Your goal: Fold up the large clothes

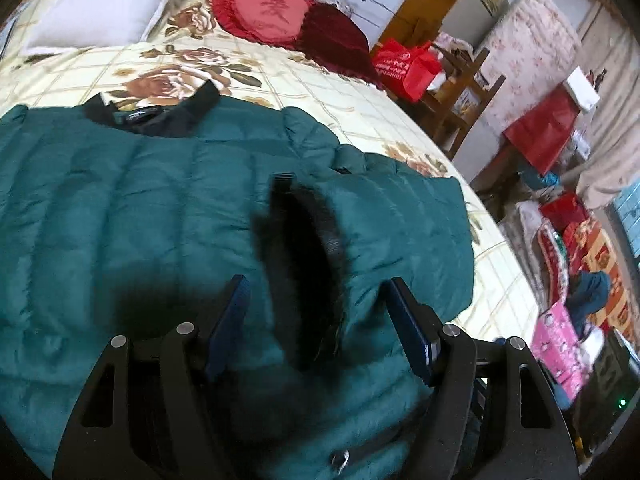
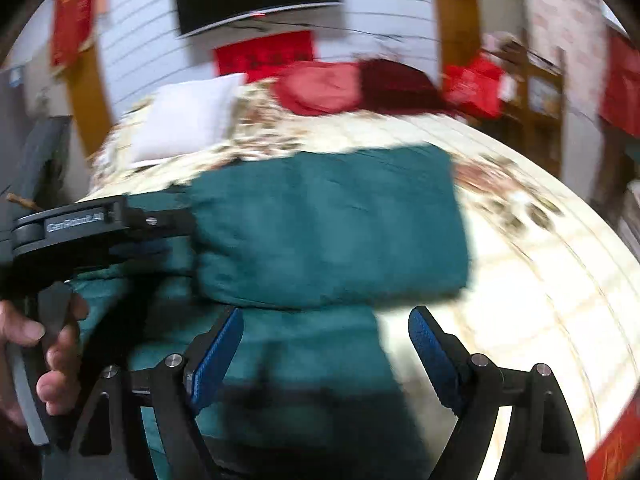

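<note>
Right under my left claw lies the dark fur-edged opening of the green padded jacket, framed between the two blue pads, which stand apart and press on nothing. My right claw is just as empty, its pads spread wide over the jacket's near part, with the cloth beneath them and not between them.

Largest of all is the bed with its cream, rose-printed cover, filling both views. On it the jacket lies spread flat, collar at the far end, so its long axis runs from near to far, away from me. In the right wrist view a panel of it is already folded over the body, its right edge sitting squarely against the bare bedcover. Beyond the jacket, at the far end, are a white pillow and a red heart-shaped cushion.

In the right wrist view my left hand and its tool show at the left edge, right against the jacket's left side. I judge the left claw to be nearer the unfolded side, with the fur-edged opening directly ahead of its pads, so a short push forward and down would bring cloth into its grip. Both views are smeared, so finer detail I cannot tell.
</note>
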Demonstrator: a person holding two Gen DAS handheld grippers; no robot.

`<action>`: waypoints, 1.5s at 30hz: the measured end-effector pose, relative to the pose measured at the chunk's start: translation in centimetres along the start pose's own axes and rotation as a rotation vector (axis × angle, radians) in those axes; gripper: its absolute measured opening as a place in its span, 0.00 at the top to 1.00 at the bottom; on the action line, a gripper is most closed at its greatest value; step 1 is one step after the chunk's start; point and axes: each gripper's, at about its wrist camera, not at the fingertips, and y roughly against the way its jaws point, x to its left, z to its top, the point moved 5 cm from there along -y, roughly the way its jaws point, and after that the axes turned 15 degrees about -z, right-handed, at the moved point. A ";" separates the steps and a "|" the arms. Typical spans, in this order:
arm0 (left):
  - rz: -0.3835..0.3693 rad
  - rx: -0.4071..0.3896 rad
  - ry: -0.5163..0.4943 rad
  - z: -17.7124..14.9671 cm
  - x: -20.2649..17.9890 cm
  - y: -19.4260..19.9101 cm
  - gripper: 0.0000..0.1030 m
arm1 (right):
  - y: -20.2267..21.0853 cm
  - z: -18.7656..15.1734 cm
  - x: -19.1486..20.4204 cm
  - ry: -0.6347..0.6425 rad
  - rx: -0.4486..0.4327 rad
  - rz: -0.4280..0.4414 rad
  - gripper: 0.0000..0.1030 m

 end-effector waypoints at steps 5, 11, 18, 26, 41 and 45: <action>-0.002 -0.037 0.016 -0.1 -0.4 -1.3 0.32 | -1.7 -0.9 -1.9 0.012 0.080 -0.070 0.20; 0.022 -0.052 0.033 -0.1 -0.1 -1.4 0.94 | -2.9 -1.9 -3.2 -0.018 0.141 -0.080 0.20; -0.017 -0.158 -0.067 1.7 -2.9 6.2 0.95 | -2.8 -1.4 -3.9 -0.047 0.120 -0.134 0.20; 0.067 -0.293 -0.096 4.5 1.6 18.3 0.95 | -2.4 -1.4 -4.1 -0.069 0.111 -0.161 0.20; 0.269 -0.167 0.153 -1.5 18.1 19.9 0.94 | -2.5 -1.1 -3.2 -0.048 0.104 -0.174 0.20; 0.318 -0.237 0.100 -1.9 16.4 22.6 0.94 | -1.9 -0.2 -2.7 -0.072 0.062 -0.123 0.21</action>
